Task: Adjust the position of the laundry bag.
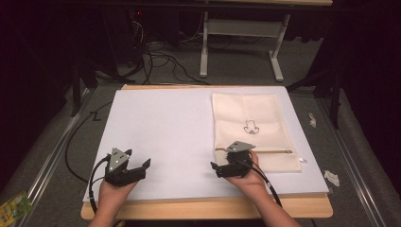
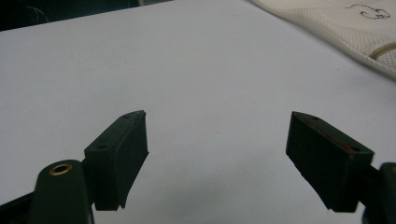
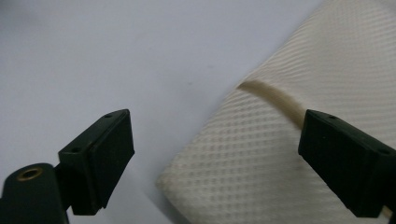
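Note:
A cream mesh bag (image 1: 250, 127) with a small black drawing and a zipper strip lies flat on the right half of the white board (image 1: 161, 127). My right gripper (image 1: 222, 166) is open at the bag's near left corner; in the right gripper view that corner of the bag (image 3: 261, 158) lies between the spread jaws, its zipper strip (image 3: 273, 98) running toward the right jaw. My left gripper (image 1: 142, 168) is open over bare board at the near left, holding nothing. The left gripper view shows the bag (image 2: 345, 28) far off at top right.
The board rests on a wooden table (image 1: 208, 208) whose edge runs along the front. Grey carpet with cables, paper scraps (image 1: 332, 177) and a green packet (image 1: 13, 207) surrounds it. White table legs (image 1: 204, 47) stand behind.

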{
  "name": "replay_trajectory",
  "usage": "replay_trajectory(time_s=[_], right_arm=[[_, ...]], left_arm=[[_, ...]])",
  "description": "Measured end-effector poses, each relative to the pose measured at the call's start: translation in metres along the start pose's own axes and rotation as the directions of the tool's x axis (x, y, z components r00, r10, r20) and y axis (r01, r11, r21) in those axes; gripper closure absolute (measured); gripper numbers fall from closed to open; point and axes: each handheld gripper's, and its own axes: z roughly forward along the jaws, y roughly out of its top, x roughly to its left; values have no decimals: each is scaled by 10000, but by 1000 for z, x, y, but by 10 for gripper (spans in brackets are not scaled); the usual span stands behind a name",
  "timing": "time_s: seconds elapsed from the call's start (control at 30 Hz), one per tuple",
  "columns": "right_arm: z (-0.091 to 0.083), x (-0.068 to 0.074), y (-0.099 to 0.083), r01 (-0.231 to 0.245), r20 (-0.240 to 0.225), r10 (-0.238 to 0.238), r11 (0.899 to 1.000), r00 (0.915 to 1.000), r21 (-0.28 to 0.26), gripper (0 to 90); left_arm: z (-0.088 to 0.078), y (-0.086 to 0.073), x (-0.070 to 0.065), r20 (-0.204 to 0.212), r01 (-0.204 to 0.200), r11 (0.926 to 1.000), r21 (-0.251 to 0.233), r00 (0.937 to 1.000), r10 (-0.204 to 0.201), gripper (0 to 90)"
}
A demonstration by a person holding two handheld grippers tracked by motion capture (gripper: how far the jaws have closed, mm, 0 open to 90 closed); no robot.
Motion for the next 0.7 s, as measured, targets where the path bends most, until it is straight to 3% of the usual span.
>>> replay_trajectory(time_s=[0.1, 0.17, 0.23, 0.3, 0.4, 0.43, 0.53, 0.63, 0.7], right_arm=[[14, 10, -2, 396, 538, -444, 9954, 9976, 868, 183], [15, 8, -3, 169, 726, -223, 9971, 9971, 747, 223], [11, 4, -3, 142, 962, -212, 9972, 9951, 735, 364], [9, 0, -6, 19, 724, -59, 9985, 9974, 547, 493], [7, 0, -6, 212, 274, -224, 9987, 9994, 454, 834], [6, -1, -6, 166, 43, -168, 9989, 9998, 445, 871], [4, 8, -7, 748, -558, -731, 9967, 9958, 300, 885], [0, 26, -7, 1068, -1097, -1056, 9943, 9883, 49, 884], [-1, 46, -9, 1316, -1824, -1297, 9913, 9746, -16, 880]], left_arm=[[0, 0, 1, 38, -20, 10000, -14, 10000, 20, 218], [1, 0, 0, 42, -102, 9999, 18, 9999, 102, 219], [2, 0, 0, 62, -117, 9999, 47, 9999, 117, 219], [2, 0, 0, 98, -111, 9999, 29, 9999, 111, 219], [3, 1, -1, 187, -182, 9998, 36, 9997, 181, 223], [3, 1, -1, 210, -220, 9998, 36, 9995, 219, 223], [3, 1, -3, 296, -247, 9997, -55, 9993, 249, 228], [5, 2, -4, 415, -237, 9997, 0, 9989, 237, 228], [6, 2, -6, 527, -213, 9997, 91, 9984, 208, 228]])
